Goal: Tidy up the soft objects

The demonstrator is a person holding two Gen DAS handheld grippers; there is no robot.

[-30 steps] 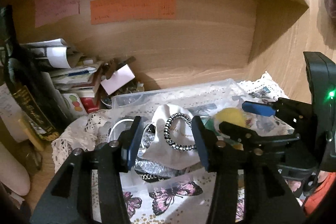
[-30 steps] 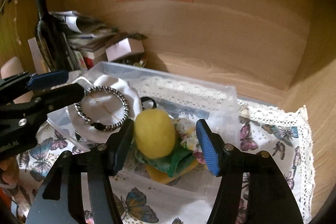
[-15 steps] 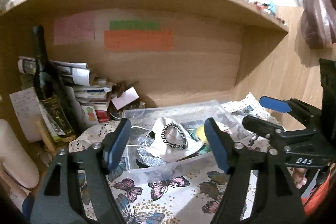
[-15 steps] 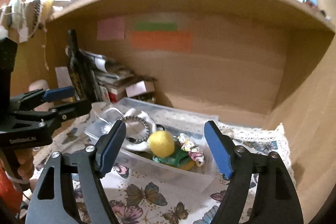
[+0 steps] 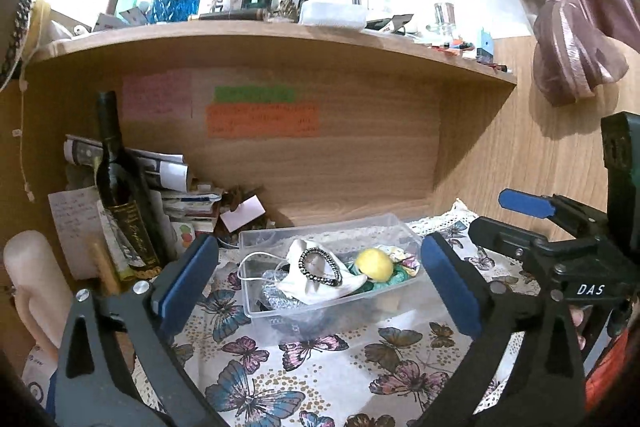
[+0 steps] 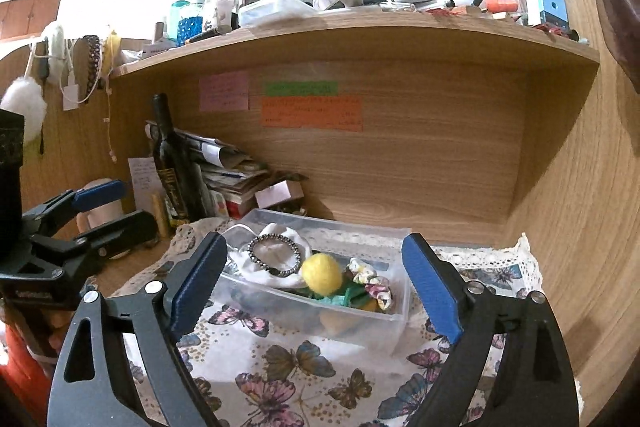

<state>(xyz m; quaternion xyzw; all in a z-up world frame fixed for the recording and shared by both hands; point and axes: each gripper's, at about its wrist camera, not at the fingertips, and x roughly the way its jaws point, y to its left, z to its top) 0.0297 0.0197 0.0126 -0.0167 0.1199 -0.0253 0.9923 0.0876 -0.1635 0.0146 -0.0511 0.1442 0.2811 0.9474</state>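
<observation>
Both tools, left tool and right tool, hang spread and empty; soft items sit gathered in the clear bin.

This is a home, most likely a corner of a living room or bedroom. A wooden shelf across the upper part of the frame is crowded with bottles, jars and small boxes. Below it, at the left, a dark wine bottle stands beside a pile of papers (with paper notes stuck on the back panel). A butterfly tablecloth covers the table, and a tied curtain hangs at upper right.
</observation>
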